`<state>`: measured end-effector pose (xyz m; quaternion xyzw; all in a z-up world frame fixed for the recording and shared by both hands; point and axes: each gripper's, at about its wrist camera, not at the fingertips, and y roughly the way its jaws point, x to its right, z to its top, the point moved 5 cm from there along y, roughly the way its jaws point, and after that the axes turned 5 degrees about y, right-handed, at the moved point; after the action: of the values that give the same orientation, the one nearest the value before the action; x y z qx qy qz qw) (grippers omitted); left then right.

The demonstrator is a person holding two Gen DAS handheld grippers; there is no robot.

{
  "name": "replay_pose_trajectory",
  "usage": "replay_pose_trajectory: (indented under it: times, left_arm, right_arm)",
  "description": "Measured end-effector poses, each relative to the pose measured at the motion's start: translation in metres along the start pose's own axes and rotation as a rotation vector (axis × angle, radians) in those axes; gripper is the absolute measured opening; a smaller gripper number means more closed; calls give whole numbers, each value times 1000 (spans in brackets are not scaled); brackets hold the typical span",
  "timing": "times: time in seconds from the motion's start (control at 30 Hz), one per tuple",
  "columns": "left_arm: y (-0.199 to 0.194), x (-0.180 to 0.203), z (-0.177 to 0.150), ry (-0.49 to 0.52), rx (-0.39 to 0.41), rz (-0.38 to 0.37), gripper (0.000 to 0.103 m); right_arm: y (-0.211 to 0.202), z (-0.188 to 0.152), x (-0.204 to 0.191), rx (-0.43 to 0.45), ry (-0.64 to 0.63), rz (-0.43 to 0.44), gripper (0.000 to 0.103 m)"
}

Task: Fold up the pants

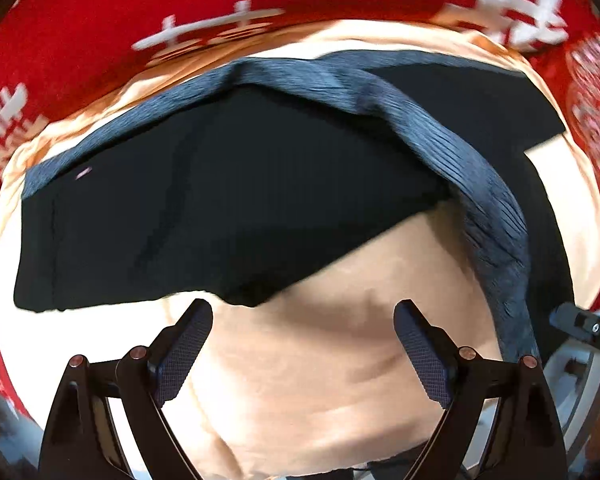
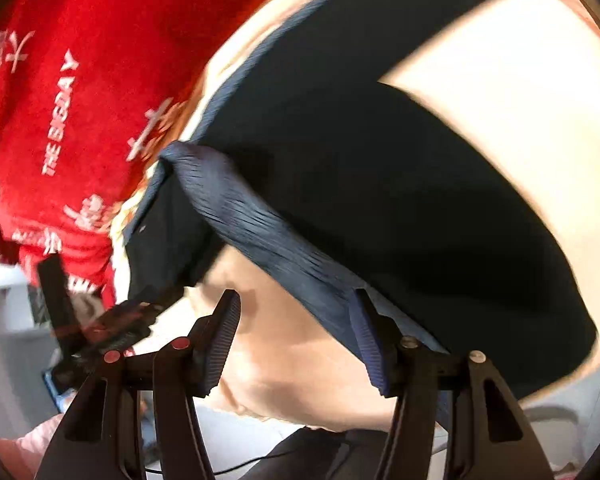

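Cream cloth (image 1: 300,380) covers the work surface, wrinkled and pale, with a red printed blanket (image 1: 80,40) lying beyond its far edge.

From the left wrist camera, the left gripper (image 1: 302,346) sits nearest, over bare cream cloth at the near edge. Its jaws are spread wide with nothing between them, and its pads (image 1: 184,354) touch no fabric. Just beyond the fingertips lies the lower hem of the dark pants (image 1: 220,200), spread flat across the middle of the cloth. A ribbed blue-grey waistband (image 1: 488,208) runs along the far edge of the garment, then twists and sweeps down toward the near right corner. A further dark panel lies at the far right. At the right edge of this view a part of the other tool shows.

From the right wrist camera, the right gripper (image 2: 296,338) is also parted. The waistband (image 2: 260,224) runs diagonally down to its right finger (image 2: 366,344), and the band's end lies against or behind that finger; whether it is touched I cannot tell. Its left finger stands clear over cream cloth (image 2: 300,360). The pants (image 2: 380,200) stretch away toward the far right. The red blanket (image 2: 80,100), printed with white lettering, fills the far left.
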<state>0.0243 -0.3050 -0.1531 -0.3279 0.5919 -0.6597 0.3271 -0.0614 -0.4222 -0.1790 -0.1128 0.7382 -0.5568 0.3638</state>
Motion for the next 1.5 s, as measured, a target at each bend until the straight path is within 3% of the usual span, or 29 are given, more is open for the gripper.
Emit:
replay_pose_trajectory:
  times: [0.23,0.4,0.7,0.9,0.97,1.03,1.07,1.1,1.13,1.2,1.27,1.5]
  left_arm:
    - [8,11,-17,87,-20,-68,93]
    - [4,30,-23,109,-32,-127,93]
    - [22,65,-8,156,-39,-260,93]
    - [43,91,13,127,-56,-364,93]
    - [50,97,17,122,-73,-361,93]
    - [52,103,19,122,-74,-367,93]
    - [52,105,19,124,-70,-370,93]
    - [53,108,20,129,-67,-370,92]
    - [54,111,20,132,-71,-367,88]
    - [59,118,22,132,-98,-373,46]
    - [56,118,23,115,-106,-379,35]
    - [10,129,48,96,-35,-425,29]
  right_arm:
    - [-31,-56,81,95,150,-107,62]
    - [-33,-91,119,144,252,-117,62]
    - [-3,-94,129,176,336,79,62]
    - [5,-89,141,162,354,121,63]
    - [5,-89,144,139,354,145,63]
    - [6,-87,143,88,363,199,45]
    - [6,-87,143,68,367,211,27]
    - [5,-86,142,51,368,221,24]
    - [4,-83,139,45,361,226,20]
    - [-2,-78,131,32,333,232,16]
    - [-13,-77,128,22,316,262,15]
    - [-84,-35,87,82,208,359,14]
